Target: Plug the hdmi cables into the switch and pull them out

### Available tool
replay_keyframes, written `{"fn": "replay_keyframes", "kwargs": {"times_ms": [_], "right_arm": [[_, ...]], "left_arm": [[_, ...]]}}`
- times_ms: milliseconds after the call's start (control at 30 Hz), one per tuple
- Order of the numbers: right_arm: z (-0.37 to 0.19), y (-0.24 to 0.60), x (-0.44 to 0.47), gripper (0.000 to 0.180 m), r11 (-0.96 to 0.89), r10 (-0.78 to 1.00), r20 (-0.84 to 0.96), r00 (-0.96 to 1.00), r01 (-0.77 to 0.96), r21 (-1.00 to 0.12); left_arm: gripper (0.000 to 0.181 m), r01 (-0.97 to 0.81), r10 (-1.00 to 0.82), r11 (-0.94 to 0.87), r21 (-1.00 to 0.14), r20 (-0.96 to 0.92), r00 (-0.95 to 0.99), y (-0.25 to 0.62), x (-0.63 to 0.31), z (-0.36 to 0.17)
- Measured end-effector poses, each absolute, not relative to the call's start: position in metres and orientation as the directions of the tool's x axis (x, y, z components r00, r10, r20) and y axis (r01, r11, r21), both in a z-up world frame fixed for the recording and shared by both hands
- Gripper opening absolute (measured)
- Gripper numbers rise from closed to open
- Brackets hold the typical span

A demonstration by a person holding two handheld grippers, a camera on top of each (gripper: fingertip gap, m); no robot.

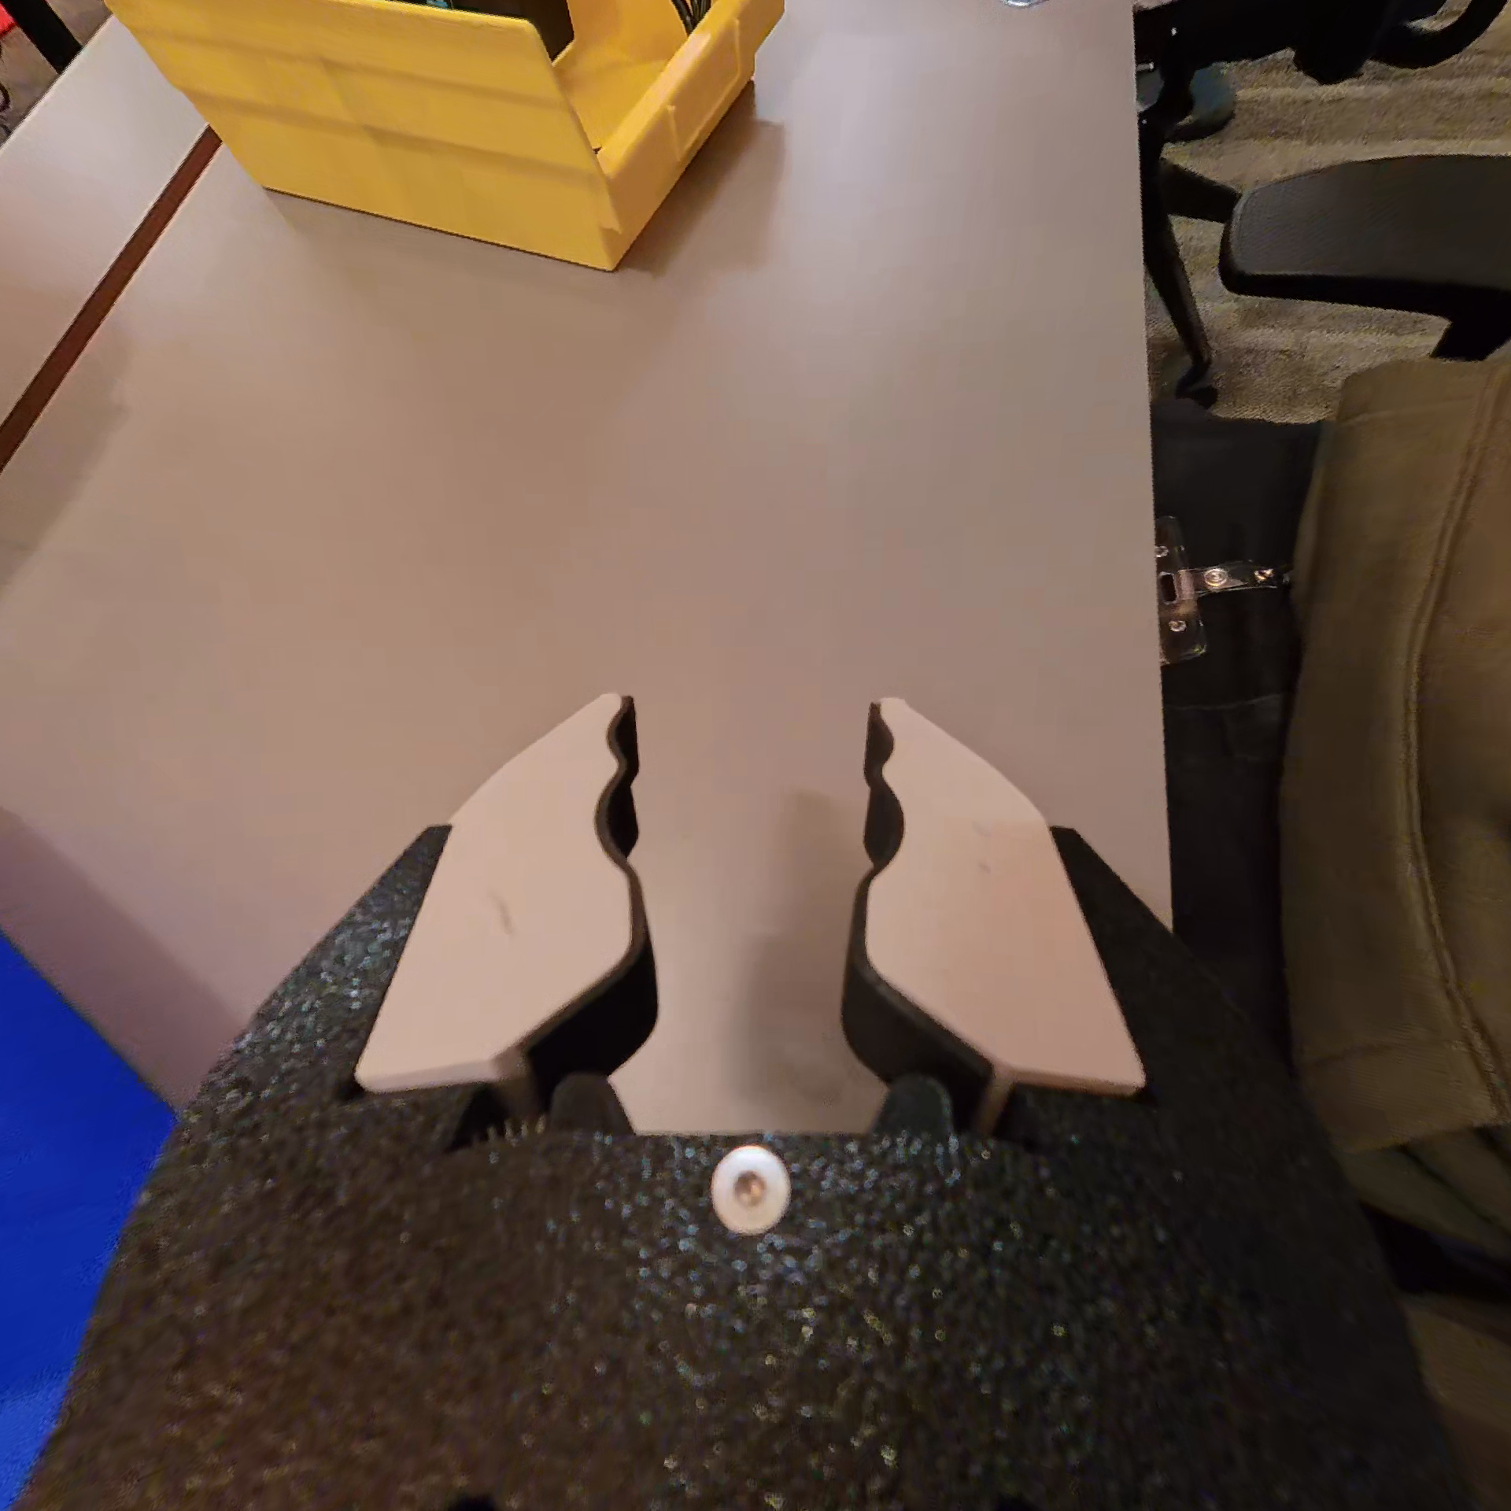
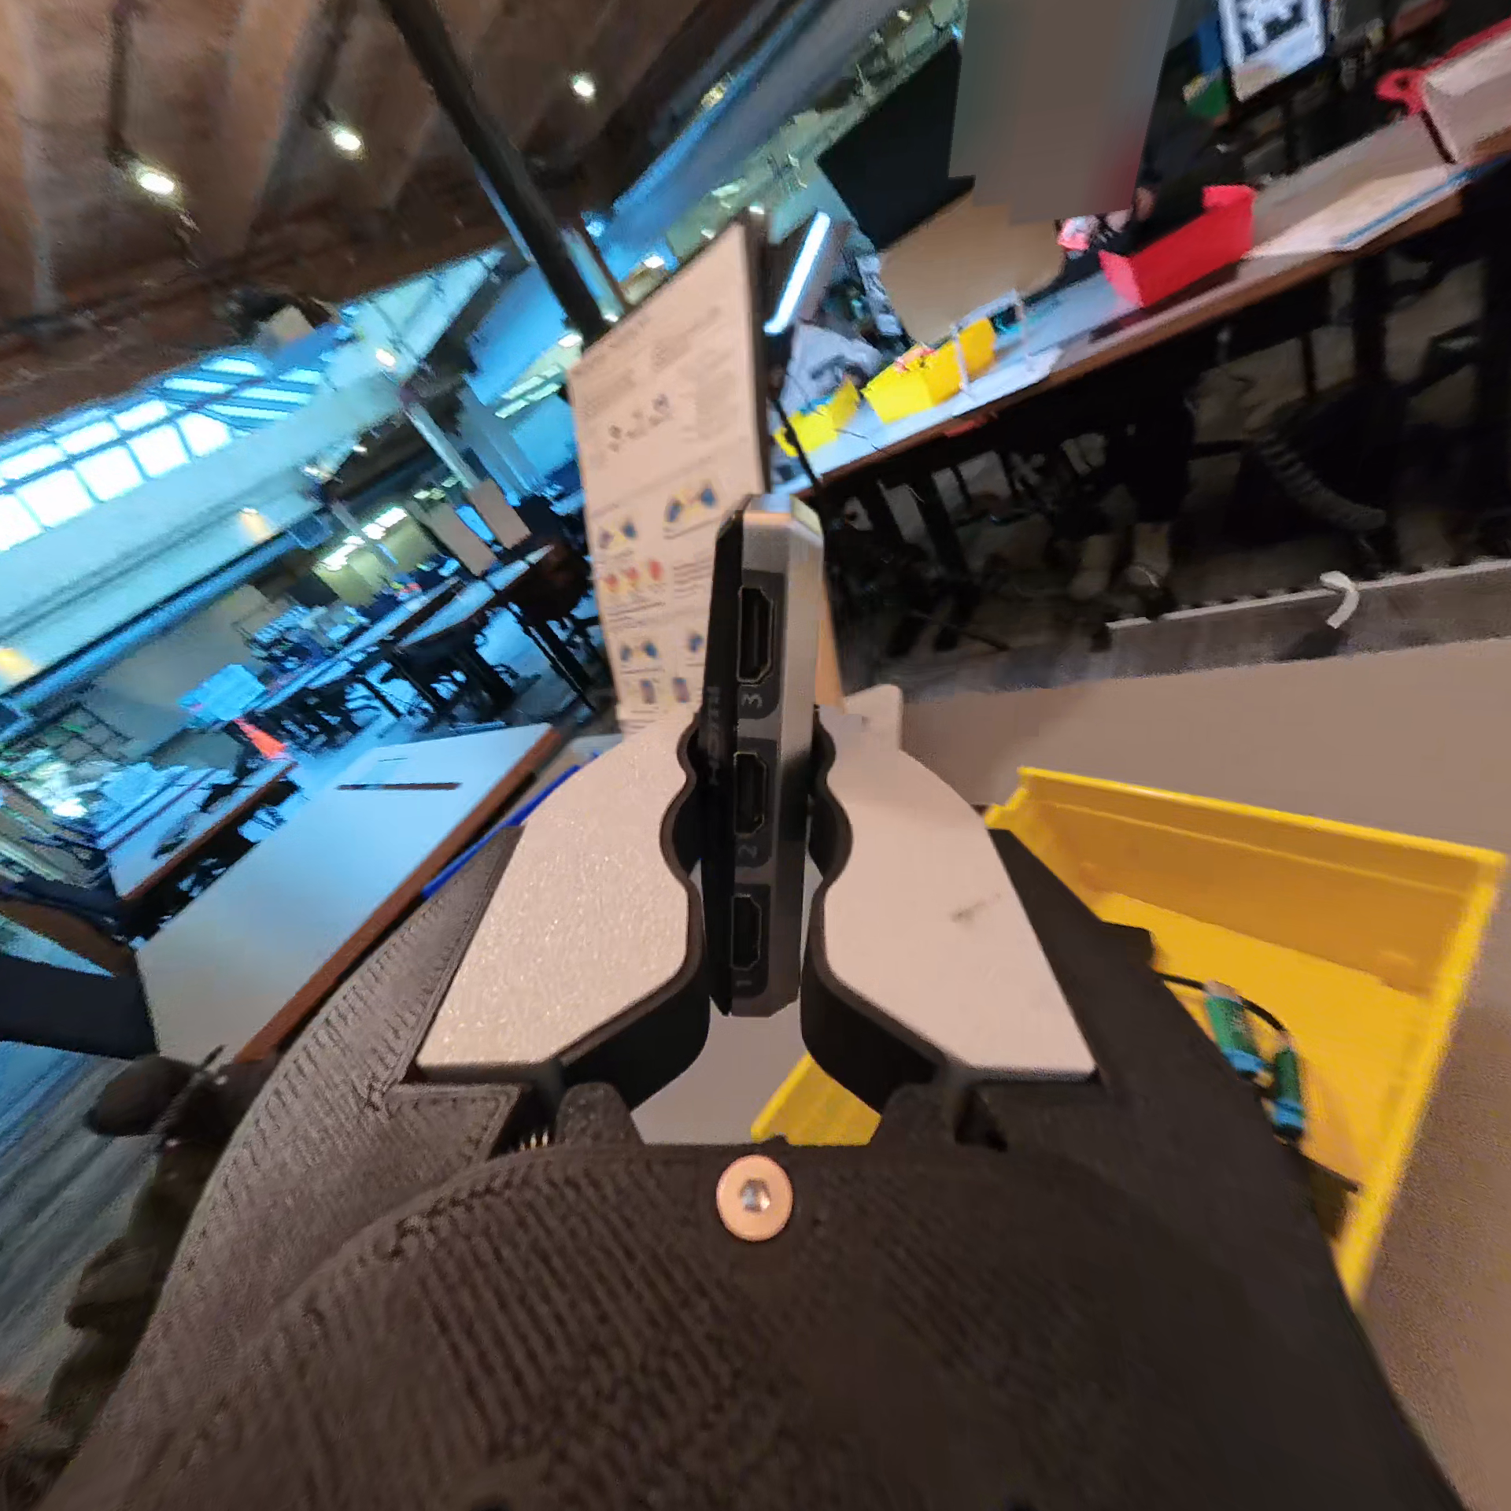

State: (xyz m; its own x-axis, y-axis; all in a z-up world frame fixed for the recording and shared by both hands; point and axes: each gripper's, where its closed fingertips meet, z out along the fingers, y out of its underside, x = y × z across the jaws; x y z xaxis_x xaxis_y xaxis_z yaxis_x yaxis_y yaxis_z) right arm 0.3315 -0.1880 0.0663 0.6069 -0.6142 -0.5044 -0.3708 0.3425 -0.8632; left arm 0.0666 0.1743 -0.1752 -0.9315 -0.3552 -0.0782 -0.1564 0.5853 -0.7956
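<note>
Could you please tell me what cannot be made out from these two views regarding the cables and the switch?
- HDMI cables: none visible in either view.
- Yellow bin contents: left wrist view, cut off by the top edge and hidden by the bin's walls.
- Switch far side: right wrist view, turned away; the right gripper jaws cover its flanks.
- Background benches: right wrist view, blurred.

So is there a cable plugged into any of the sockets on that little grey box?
No, the small grey metal switch box held upright between the right fingers shows three sockets, all empty.
</note>
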Motion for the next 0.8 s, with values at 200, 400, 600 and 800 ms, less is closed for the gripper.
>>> {"fn": "replay_keyframes", "kwargs": {"times_ms": [200,400,600,800], "right_arm": [[0.028,-0.213,0.371,0.022,0.102,-0.785,-0.341,0.517,-0.436,-0.894],[-0.015,-0.213,0.413,0.022,-0.436,-0.829,0.146,0.540,-0.459,-0.774],[-0.075,-0.188,0.453,0.023,-0.903,-0.427,0.697,0.576,-0.231,-0.362],[-0.151,-0.143,0.463,0.028,-0.971,-0.222,0.684,0.695,-0.097,-0.217]], "left_arm": [[0.052,-0.171,-0.347,0.604,-0.779,-0.063,-0.936,0.173,0.069,-0.186],[0.051,-0.189,-0.338,0.607,-0.771,-0.036,-0.940,0.166,0.072,-0.198],[0.050,-0.204,-0.332,0.612,-0.764,-0.014,-0.943,0.164,0.074,-0.207],[0.050,-0.229,-0.336,0.606,-0.762,0.016,-0.942,0.166,0.076,-0.215]]}}
